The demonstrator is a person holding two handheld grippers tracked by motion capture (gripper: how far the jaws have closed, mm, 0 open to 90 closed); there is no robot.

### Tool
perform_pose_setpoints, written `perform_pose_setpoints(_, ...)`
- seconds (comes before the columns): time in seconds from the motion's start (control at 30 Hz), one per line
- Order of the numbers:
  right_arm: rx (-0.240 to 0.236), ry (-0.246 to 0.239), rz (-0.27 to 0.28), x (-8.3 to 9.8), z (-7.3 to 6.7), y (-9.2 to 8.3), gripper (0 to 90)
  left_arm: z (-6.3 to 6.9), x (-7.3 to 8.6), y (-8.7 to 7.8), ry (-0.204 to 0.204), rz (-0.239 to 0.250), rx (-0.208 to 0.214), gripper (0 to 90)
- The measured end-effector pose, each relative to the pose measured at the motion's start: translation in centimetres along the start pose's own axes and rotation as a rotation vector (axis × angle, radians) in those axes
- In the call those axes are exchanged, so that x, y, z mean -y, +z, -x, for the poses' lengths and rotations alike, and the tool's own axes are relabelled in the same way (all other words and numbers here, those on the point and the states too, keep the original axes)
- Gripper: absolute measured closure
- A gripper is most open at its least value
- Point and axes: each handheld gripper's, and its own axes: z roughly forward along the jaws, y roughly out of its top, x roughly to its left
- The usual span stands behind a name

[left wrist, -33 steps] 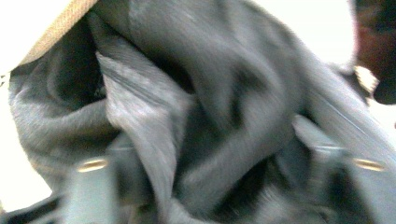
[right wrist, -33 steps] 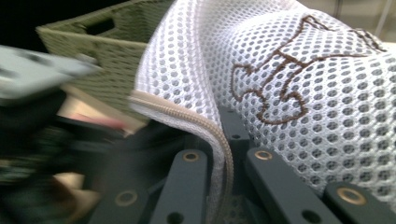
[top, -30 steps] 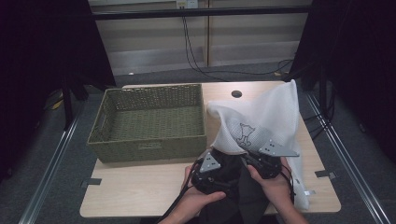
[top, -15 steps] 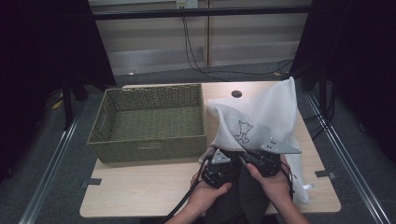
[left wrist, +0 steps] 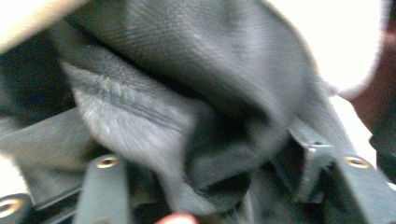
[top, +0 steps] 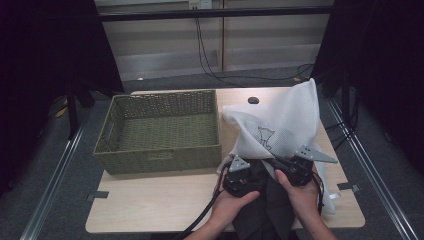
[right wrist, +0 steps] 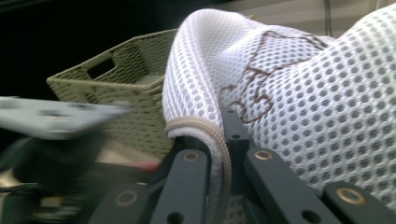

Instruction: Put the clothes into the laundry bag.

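Landmark: the green woven basket (top: 159, 131), set on the left half of the table (top: 150, 200).

White mesh bag (top: 280, 125) stands just right of the basket, propped up tall, its peak toward the table's far right corner. Its zippered rim (right wrist: 219, 140) hangs down at the near side, away from the basket wall.

Right gripper (top: 280, 165) sits right of the basket's near right corner. Its jaws are pressed together on the bag's zippered rim, the tan zip tape pinched between the two black jaws in the right gripper view; mesh rises directly above them.

Left gripper (top: 239, 172) lies just off the basket's near right corner, between the basket and the right gripper. Dark grey garment (left wrist: 187, 116) bunches between its jaws in the left gripper view. The jaws have just been opening, stand partly apart, and the cloth sits loose between them; no clear pinch visible. The garment (top: 265, 200) trails from under the bag mouth toward the near table edge and over it.

Both grippers are close together. Bare tabletop lies in front of the basket, toward the near left. Right of the bag, only a narrow strip of table remains before the edge.
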Motion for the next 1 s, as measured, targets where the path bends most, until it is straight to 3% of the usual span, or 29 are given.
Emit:
perform_pose_setpoints(0.07,0.005,-0.019,-0.007,0.0,0.4,0.0,88.9,0.1,0.2,-1.7,0.019,0.005,-0.020,32.4)
perform_pose_setpoints(0.17,-0.002,-0.015,-0.010,0.1,0.2,0.2,88.9,0.6,1.0,-3.1,0.052,-0.037,-0.015,26.0)
perform_pose_setpoints(0.27,-0.008,-0.017,-0.013,0.1,0.2,0.3,88.9,1.8,2.4,-3.5,0.082,-0.145,-0.005,20.0)
perform_pose_setpoints(0.33,-0.008,-0.015,-0.016,0.2,0.4,0.5,88.9,2.4,3.2,-2.7,0.115,-0.232,-0.005,16.8)
perform_pose_setpoints(0.4,-0.018,-0.005,-0.026,0.4,0.3,0.7,88.9,3.4,3.5,-1.9,0.198,-0.252,-0.086,20.8)
perform_pose_setpoints(0.43,-0.019,-0.018,-0.032,0.5,0.3,0.8,88.8,3.6,3.3,-1.8,0.224,-0.257,-0.138,34.6)
perform_pose_setpoints(0.47,-0.027,-0.018,-0.036,0.5,0.1,0.8,88.9,3.6,3.1,-1.6,0.202,-0.248,-0.142,50.8)
perform_pose_setpoints(0.53,-0.032,-0.032,-0.040,0.4,0.0,0.8,88.9,3.0,2.7,-1.3,0.154,-0.245,-0.118,73.9)
perform_pose_setpoints(0.57,-0.035,-0.031,-0.040,0.3,-0.1,0.8,88.9,2.3,2.3,-1.2,0.085,-0.199,-0.079,78.5)
perform_pose_setpoints(0.6,-0.044,-0.037,-0.040,0.1,-0.3,0.7,88.9,2.1,2.0,-1.2,0.053,-0.152,-0.056,84.2)
perform_pose_setpoints(0.7,-0.065,-0.052,-0.022,-0.8,-1.2,0.1,88.9,2.1,-0.2,-1.9,-0.009,0.070,0.011,85.6)
perform_pose_setpoints(0.77,-0.064,-0.088,0.004,-1.7,-2.2,-0.7,88.9,1.7,-1.4,-1.6,-0.084,0.182,0.058,85.5)
perform_pose_setpoints(0.83,-0.066,-0.085,0.027,-2.3,-2.6,-1.3,89.0,1.4,-1.8,-0.3,-0.089,0.169,0.037,85.2)
perform_pose_setpoints(0.9,-0.057,-0.054,0.022,-2.1,-2.4,-1.5,89.0,1.2,-1.1,1.6,-0.078,0.098,-0.040,84.6)
perform_pose_setpoints(0.93,-0.052,-0.042,0.019,-1.9,-2.2,-1.5,89.0,1.0,-0.6,2.6,-0.089,0.041,-0.047,83.8)
perform_pose_setpoints(1.0,-0.039,-0.021,0.014,-1.4,-1.6,-1.4,89.0,0.4,0.5,3.6,-0.156,-0.073,0.004,78.0)
